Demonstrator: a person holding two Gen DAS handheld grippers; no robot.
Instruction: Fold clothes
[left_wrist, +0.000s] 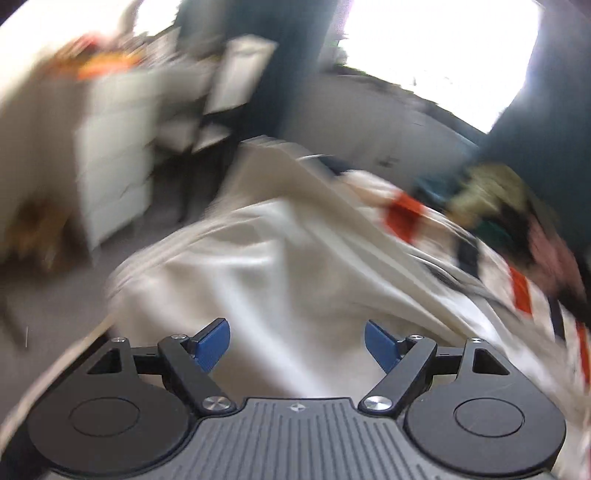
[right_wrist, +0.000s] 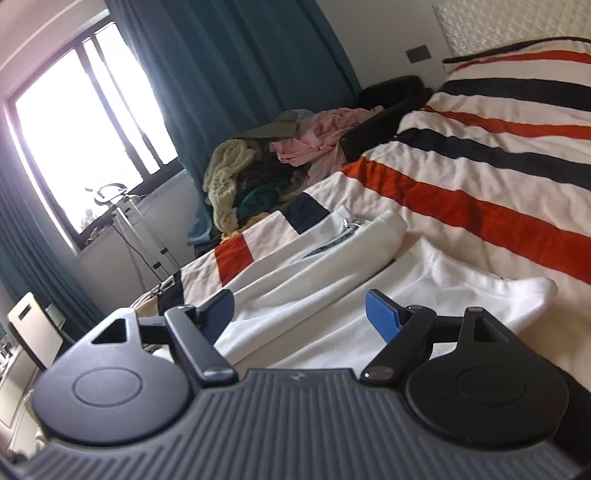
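A white garment (right_wrist: 332, 266) lies spread on the striped bedspread (right_wrist: 480, 177), partly folded, with a zip edge near its far side. My right gripper (right_wrist: 300, 314) hovers low over its near edge, open, blue pads apart with nothing between them. In the left wrist view, which is motion-blurred, the same white garment (left_wrist: 258, 266) fills the middle and drapes toward the bed's edge. My left gripper (left_wrist: 297, 345) is open just above the cloth, holding nothing.
A heap of unfolded clothes (right_wrist: 280, 162), yellow, pink and green, sits on the bed's far side by the teal curtain (right_wrist: 240, 74). White drawers (left_wrist: 114, 155) and a chair (left_wrist: 221, 96) stand beyond the bed. A window (right_wrist: 81, 122) is to the left.
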